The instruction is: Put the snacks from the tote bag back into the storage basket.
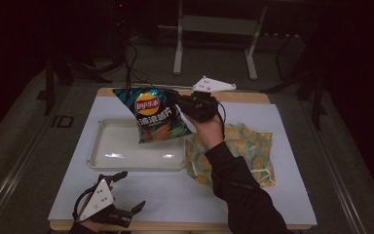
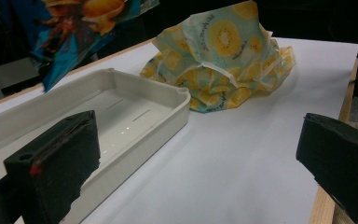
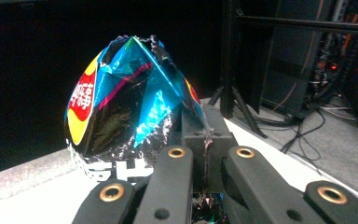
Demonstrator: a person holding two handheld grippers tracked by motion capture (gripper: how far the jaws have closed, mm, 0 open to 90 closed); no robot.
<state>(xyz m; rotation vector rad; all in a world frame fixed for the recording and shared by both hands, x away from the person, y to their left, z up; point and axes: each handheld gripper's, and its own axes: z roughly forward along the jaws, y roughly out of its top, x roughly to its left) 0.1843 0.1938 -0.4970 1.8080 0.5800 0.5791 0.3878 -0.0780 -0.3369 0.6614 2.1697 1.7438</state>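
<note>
Chip bag (image 1: 154,113) hangs in the air above the far right part of the white tray (image 1: 107,148), pinched at its upper right edge by the right claw (image 1: 180,103). In the right gripper view the two jaws are pressed together on the crimped foil seam, so we judge the hold as firm.

We think this bag is very light, puffed with air, and its foil is smooth and slippery. The chips inside are fragile, so squeezing the belly of the bag would crush them. The flat sealed seam at the edge is the good place to take it, because it is thin, a little stiff, and has no chips in it. Held by one corner, the bag tilts and may swing.

The right hand (image 1: 208,127) is raised over the bench (image 1: 175,195), with the forearm in a dark sleeve coming up from the near edge, and the claw points to the left toward the bag.

Just right of the tray lies a crumpled cloth bag with a lemon print (image 1: 243,146).

The left claw (image 1: 126,192) rests low at the near left corner of the bench, its jaws wide apart and holding nothing.
</note>
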